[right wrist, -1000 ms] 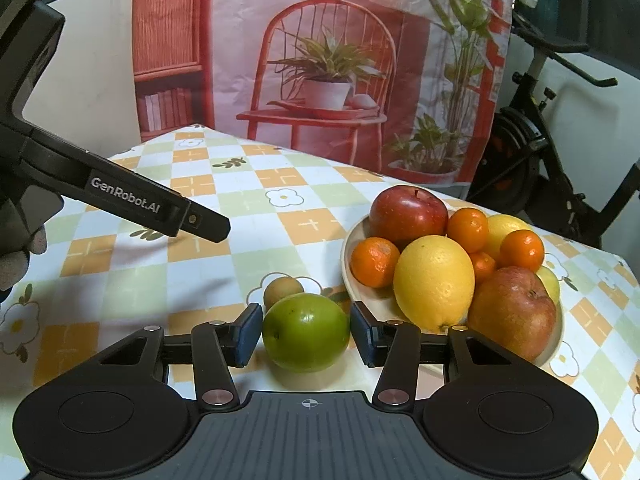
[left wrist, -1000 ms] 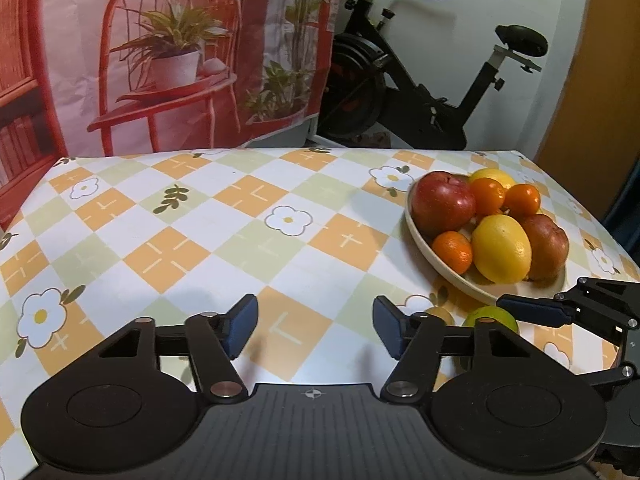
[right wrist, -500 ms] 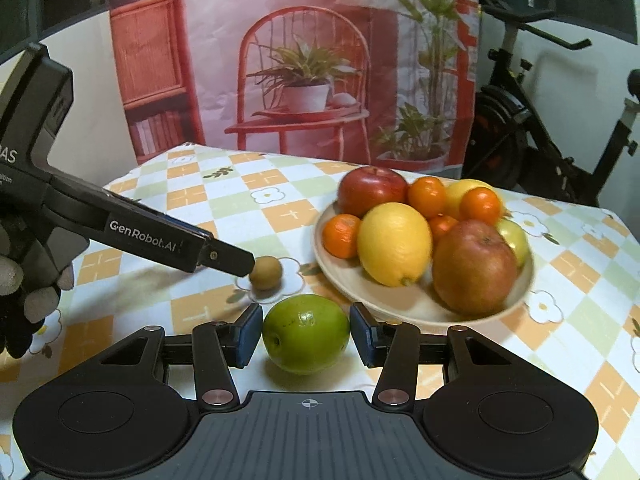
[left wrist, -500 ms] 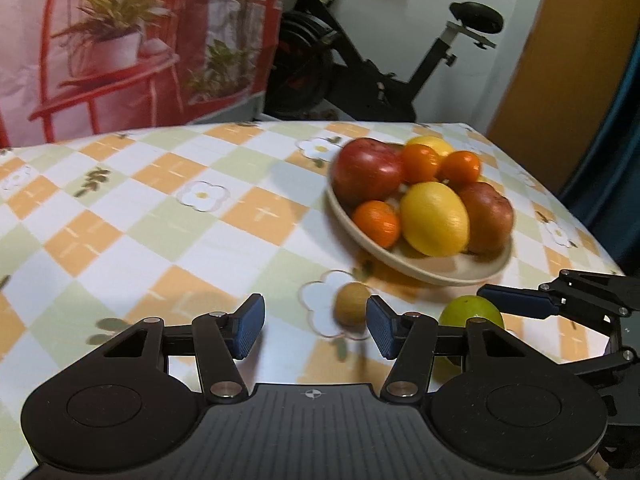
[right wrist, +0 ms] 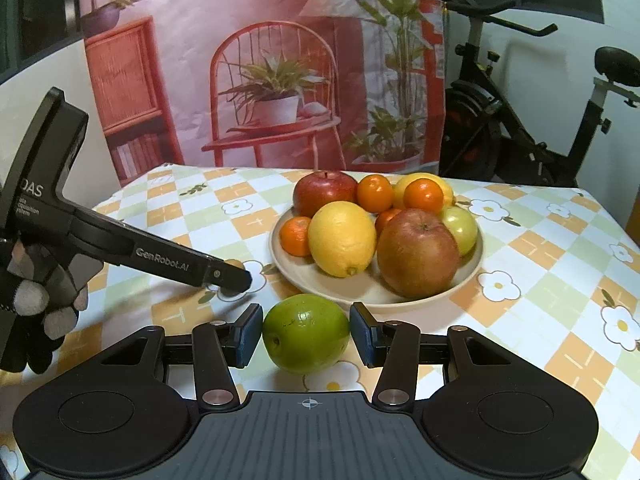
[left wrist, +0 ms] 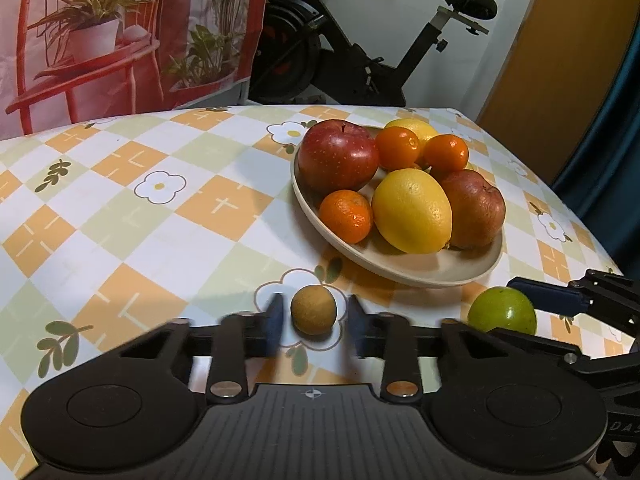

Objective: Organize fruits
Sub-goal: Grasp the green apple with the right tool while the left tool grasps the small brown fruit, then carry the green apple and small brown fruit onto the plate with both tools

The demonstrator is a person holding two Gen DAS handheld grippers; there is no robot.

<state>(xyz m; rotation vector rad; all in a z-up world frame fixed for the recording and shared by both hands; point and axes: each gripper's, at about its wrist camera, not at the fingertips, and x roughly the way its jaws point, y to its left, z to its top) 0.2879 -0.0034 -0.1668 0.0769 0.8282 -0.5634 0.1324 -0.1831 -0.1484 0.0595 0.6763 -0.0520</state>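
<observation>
A beige plate [left wrist: 424, 272] holds red apples, lemons and oranges; it also shows in the right wrist view [right wrist: 360, 296]. A small brown fruit [left wrist: 313, 309] lies on the tablecloth between the fingers of my left gripper [left wrist: 314, 322], which is open with small gaps on both sides. A green apple [right wrist: 306, 334] lies on the cloth between the fingers of my right gripper [right wrist: 306, 336], which is open and close to it without squeezing. The green apple also shows in the left wrist view [left wrist: 502, 316]. In the right wrist view the left gripper's finger [right wrist: 192, 266] hides most of the brown fruit.
The table has a checked orange, green and white flower cloth [left wrist: 160, 216]. An exercise bike [left wrist: 360, 64] stands behind the table. A printed backdrop with a red chair [right wrist: 276, 92] hangs at the back. The table's right edge [left wrist: 592, 232] is near the plate.
My left gripper swung right and forward, then came around the brown fruit and narrowed on it. My right gripper stayed around the green apple while its view shifted left.
</observation>
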